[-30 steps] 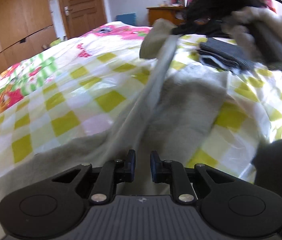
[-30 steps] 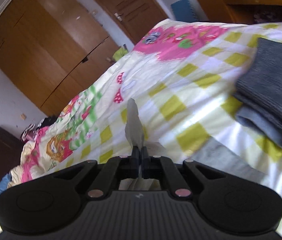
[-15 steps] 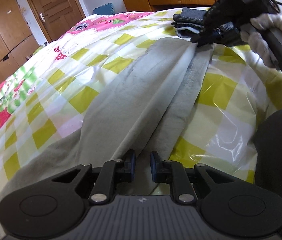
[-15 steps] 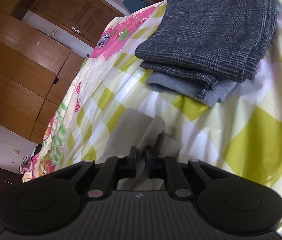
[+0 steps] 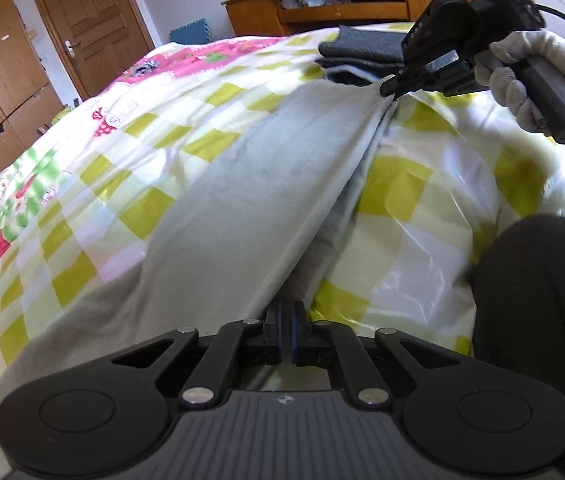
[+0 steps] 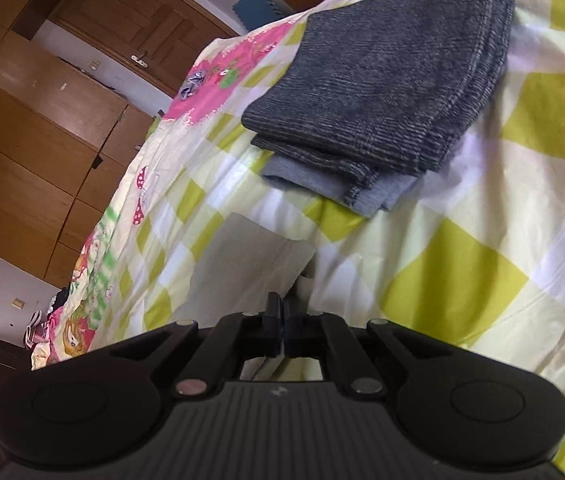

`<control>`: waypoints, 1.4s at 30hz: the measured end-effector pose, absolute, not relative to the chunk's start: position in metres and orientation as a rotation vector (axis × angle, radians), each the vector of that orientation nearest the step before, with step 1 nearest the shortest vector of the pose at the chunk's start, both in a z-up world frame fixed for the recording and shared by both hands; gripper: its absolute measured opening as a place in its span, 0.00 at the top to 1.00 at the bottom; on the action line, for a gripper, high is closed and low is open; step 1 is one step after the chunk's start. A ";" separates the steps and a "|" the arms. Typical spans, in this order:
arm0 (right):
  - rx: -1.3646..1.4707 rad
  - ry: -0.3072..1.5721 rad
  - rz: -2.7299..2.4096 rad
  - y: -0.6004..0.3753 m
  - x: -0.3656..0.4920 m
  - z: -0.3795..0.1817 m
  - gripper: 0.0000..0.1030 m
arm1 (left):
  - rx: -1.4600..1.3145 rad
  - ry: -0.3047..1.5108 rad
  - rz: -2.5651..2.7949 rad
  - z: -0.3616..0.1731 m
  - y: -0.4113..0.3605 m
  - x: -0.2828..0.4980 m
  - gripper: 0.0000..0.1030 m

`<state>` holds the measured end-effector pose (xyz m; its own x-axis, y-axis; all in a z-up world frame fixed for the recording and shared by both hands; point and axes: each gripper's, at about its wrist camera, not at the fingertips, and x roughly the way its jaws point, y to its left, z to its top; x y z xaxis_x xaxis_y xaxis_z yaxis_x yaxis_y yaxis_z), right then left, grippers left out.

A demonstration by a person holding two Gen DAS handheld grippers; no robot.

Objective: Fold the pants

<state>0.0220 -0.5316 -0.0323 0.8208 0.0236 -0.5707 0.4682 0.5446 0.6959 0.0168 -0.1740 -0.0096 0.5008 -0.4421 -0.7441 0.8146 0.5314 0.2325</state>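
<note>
Holding: I have the grey pants (image 5: 250, 184) pinched at both ends so the folded edge stays taut above the bed (image 5: 422, 184).
Left gripper (image 5: 286, 334): its jaws have just been closing, and it now clamps the near end of the cloth.
Right gripper (image 5: 392, 88): nipped tight on the far end, steered by a gloved hand (image 5: 522, 76).
Pants: one pair, lying lengthwise on the checked bedspread.
Count: two grippers; one stack of folded dark garments (image 6: 382, 92) just beyond.

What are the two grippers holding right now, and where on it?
Both pinch the grey pants along one folded edge: the left gripper at the near end, the right gripper at the far corner.
</note>
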 end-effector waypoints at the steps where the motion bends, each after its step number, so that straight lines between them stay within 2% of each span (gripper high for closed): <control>1: 0.962 0.566 -0.282 -0.531 0.021 -0.032 0.98 | 0.629 0.678 -0.823 -0.011 -0.174 0.016 0.82; 7: 0.990 0.576 -0.294 -0.533 0.008 -0.028 0.91 | 0.664 0.679 -0.837 -0.011 -0.171 0.012 0.82; 9: 1.018 0.585 -0.268 -0.532 0.005 -0.029 0.76 | 0.648 0.678 -0.844 -0.008 -0.167 0.011 0.81; 10: 1.025 0.589 -0.252 -0.531 0.006 -0.031 0.75 | 0.637 0.673 -0.847 -0.007 -0.166 0.009 0.81; 16: 1.013 0.636 -0.276 -0.528 0.010 -0.033 0.74 | 0.613 0.636 -0.844 0.002 -0.167 0.001 0.81; 24: 1.087 0.628 -0.238 -0.526 0.040 -0.044 0.67 | 0.596 0.633 -0.835 0.002 -0.173 0.005 0.80; 26: 1.108 0.619 -0.230 -0.525 0.049 -0.048 0.70 | 0.594 0.637 -0.825 0.001 -0.173 0.006 0.79; 28: 1.096 0.608 -0.254 -0.524 0.052 -0.048 0.94 | 0.589 0.641 -0.817 0.000 -0.172 0.007 0.76; 29: 1.103 0.602 -0.255 -0.525 0.052 -0.048 0.96 | 0.587 0.643 -0.811 0.000 -0.172 0.008 0.75; 35: 1.095 0.431 -0.251 -0.537 0.004 -0.020 0.96 | 0.476 0.616 -0.820 0.018 -0.165 0.008 0.73; 38: 1.093 0.505 -0.347 -0.549 -0.006 -0.037 0.96 | 0.467 0.666 -0.834 0.011 -0.168 0.009 0.64; 42: 1.112 0.511 -0.323 -0.551 -0.008 -0.049 0.92 | 0.511 0.718 -0.833 -0.007 -0.166 0.003 0.63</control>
